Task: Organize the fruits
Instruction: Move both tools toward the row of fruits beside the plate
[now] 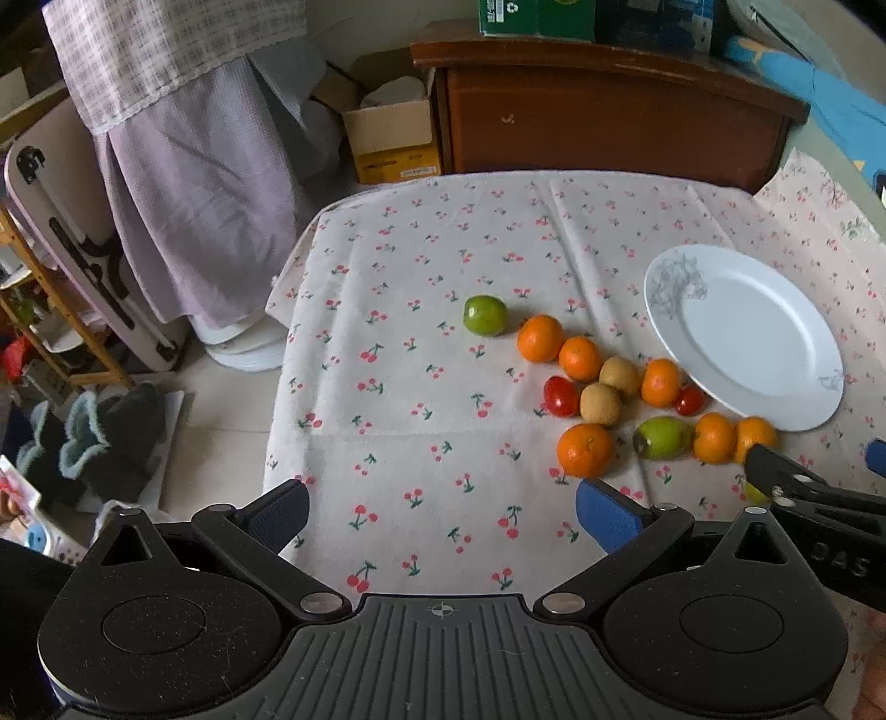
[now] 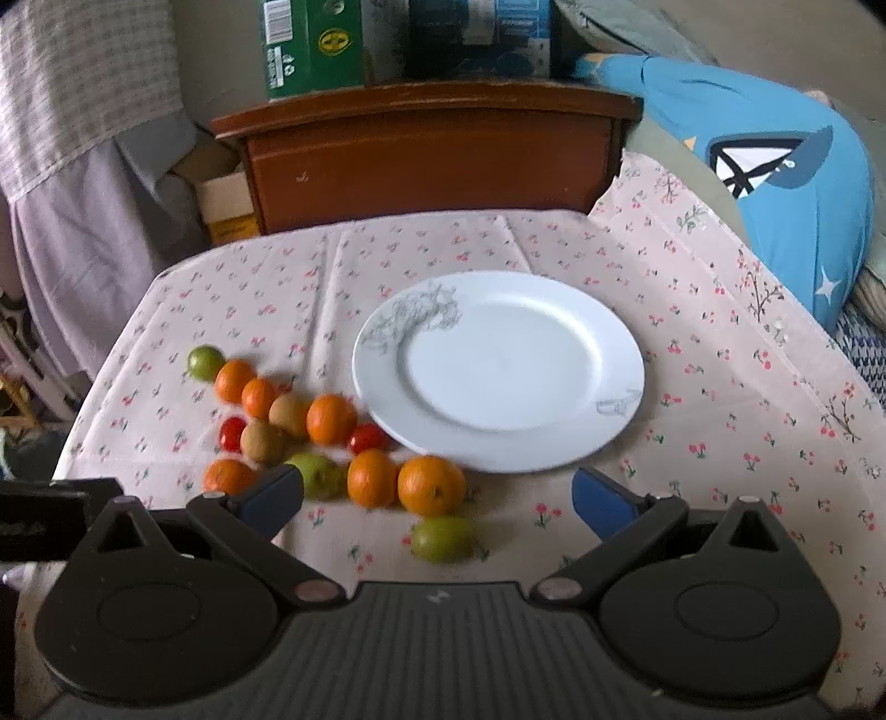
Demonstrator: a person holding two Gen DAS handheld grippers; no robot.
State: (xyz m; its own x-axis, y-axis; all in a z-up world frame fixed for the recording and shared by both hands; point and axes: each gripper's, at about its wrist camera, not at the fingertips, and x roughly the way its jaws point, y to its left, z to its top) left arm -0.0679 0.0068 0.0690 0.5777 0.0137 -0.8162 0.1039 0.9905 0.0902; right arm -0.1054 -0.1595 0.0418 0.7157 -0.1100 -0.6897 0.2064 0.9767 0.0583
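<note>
A white plate [image 2: 498, 437] lies bare on the cherry-print tablecloth [image 2: 692, 399]; it shows at right in the left wrist view as plate [image 1: 692, 332]. Left of it sit several oranges [image 2: 431, 485], two kiwis [image 2: 263, 441], two red tomatoes [image 2: 367, 437] and green fruits [image 2: 443, 539]. My right gripper [image 2: 437, 495] hovers open just above the nearest orange and green fruit, holding nothing. My left gripper [image 1: 443, 512] is open over bare cloth, left of the fruit cluster [image 1: 586, 450]. The right gripper's finger [image 1: 775, 471] pokes in at right.
A brown wooden cabinet [image 2: 432, 155] stands behind the table with green boxes [image 2: 313, 47] on top. A blue garment [image 2: 786, 183] lies at right. Left of the table are a covered rack [image 1: 183, 166], a cardboard box [image 1: 393, 138] and floor clutter.
</note>
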